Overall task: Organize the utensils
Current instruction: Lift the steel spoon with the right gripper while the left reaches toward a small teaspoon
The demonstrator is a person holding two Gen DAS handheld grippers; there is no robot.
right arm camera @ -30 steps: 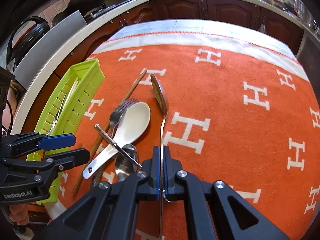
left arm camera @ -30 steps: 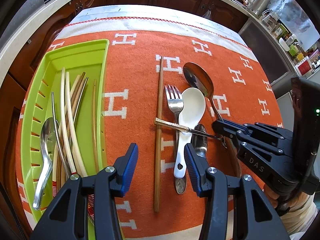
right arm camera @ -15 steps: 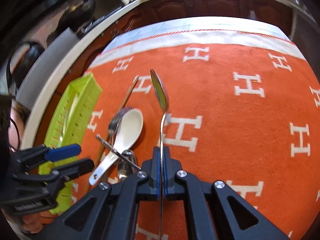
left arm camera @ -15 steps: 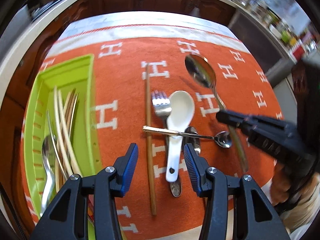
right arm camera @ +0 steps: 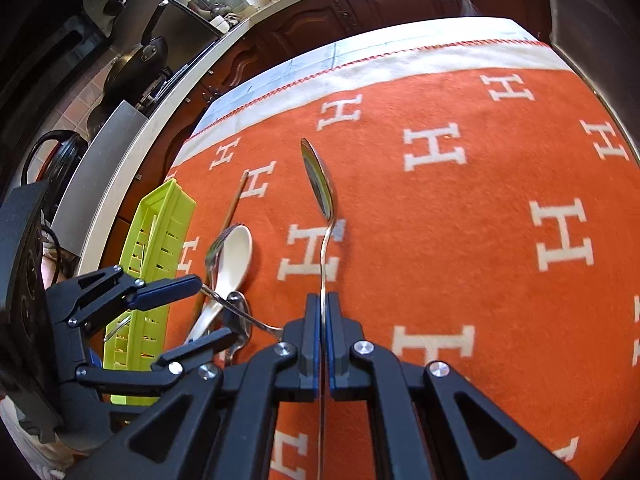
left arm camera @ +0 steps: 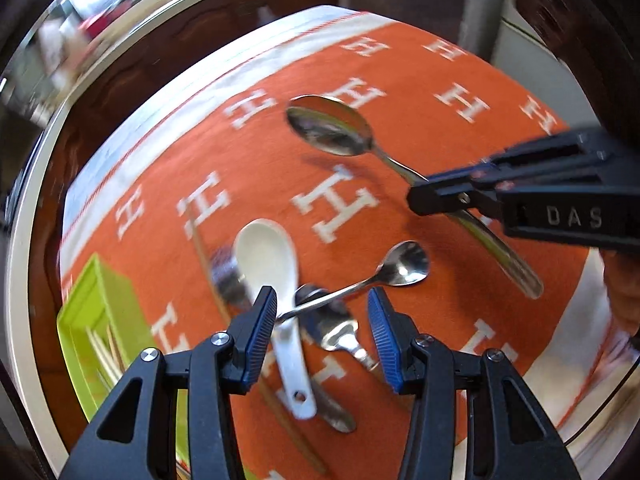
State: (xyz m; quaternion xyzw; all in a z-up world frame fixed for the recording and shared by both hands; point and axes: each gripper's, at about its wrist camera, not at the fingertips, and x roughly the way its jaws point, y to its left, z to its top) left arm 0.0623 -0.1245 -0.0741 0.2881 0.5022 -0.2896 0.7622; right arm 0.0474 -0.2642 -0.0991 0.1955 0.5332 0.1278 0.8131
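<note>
My right gripper (right arm camera: 322, 332) is shut on the handle of a large steel spoon (right arm camera: 320, 184) and holds it above the orange cloth; it also shows in the left wrist view (left arm camera: 332, 126), gripped by the right gripper (left arm camera: 436, 196). My left gripper (left arm camera: 322, 336) is open around the handle of a small steel teaspoon (left arm camera: 400, 270), which lies across a white ceramic spoon (left arm camera: 272, 264) and another steel spoon (left arm camera: 332, 328). A fork (right arm camera: 214, 248) and a wooden chopstick (right arm camera: 236, 204) lie beside them. The green utensil tray (right arm camera: 160, 248) holds several utensils at the left.
The orange cloth with white H marks (right arm camera: 480, 220) covers the table. A counter with dark cabinets (right arm camera: 360, 4) runs behind, with pans (right arm camera: 136, 68) on a stove at the far left. The table's white far edge (right arm camera: 400, 56) lies beyond the cloth.
My left gripper has swung right and forward, and its open fingers now straddle the teaspoon's handle. My right gripper has lifted the large spoon higher off the cloth.
</note>
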